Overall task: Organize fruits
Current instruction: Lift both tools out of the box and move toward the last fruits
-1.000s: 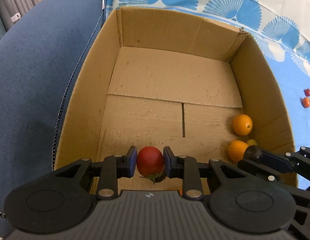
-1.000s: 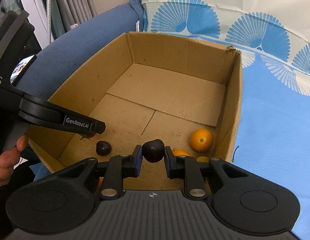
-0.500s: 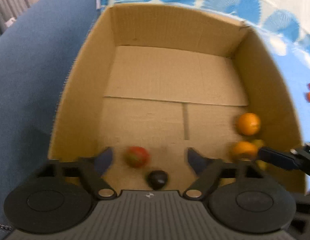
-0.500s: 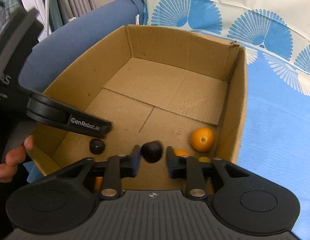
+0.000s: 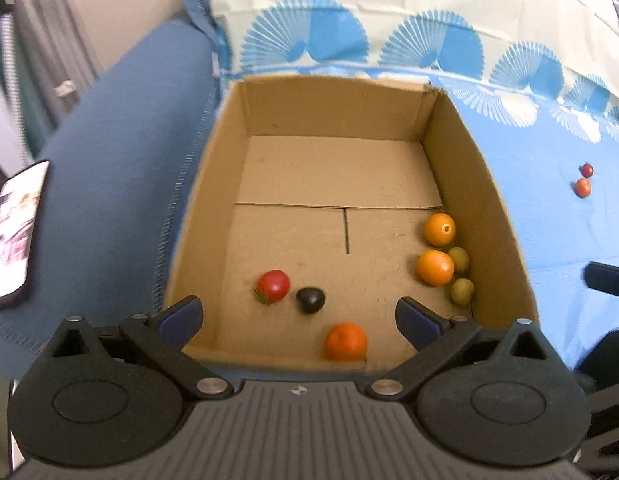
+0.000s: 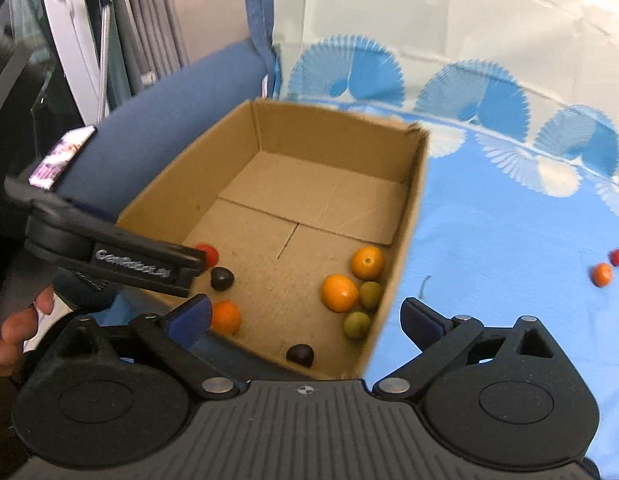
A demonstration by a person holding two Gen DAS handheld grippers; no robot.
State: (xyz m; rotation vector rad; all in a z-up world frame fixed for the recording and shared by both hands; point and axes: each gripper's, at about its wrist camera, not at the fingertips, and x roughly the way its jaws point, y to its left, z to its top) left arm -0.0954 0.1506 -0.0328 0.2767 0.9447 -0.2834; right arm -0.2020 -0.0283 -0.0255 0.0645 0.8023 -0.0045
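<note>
An open cardboard box (image 5: 213, 200) holds several fruits. A red tomato (image 5: 272, 286) and a dark fruit (image 5: 310, 300) lie on its floor, beyond my left gripper (image 5: 297, 314). Its jaws are opening and grip nothing. A second dark fruit (image 6: 300, 355) lies by the near wall of the box (image 6: 405, 260), below my right gripper (image 6: 305, 314). That gripper's jaws are opening too, with nothing between the pads. Oranges (image 5: 435, 267) and green fruits (image 5: 462, 290) sit along the right wall. An orange fruit (image 5: 345, 342) rests at the front. Two small fruits (image 6: 602, 274) lie on the blue cloth.
A phone (image 5: 13, 232) lies on the blue sofa arm left of the box. The left tool's finger (image 6: 121, 264) and a person's hand (image 6: 13, 328) show at the left of the right wrist view. A fan-patterned blue cloth (image 6: 489, 240) spreads to the right.
Both grippers went from shut to wide open. The tomato and the dark fruit dropped onto the box floor. Both grippers rose and drew back from the box.
</note>
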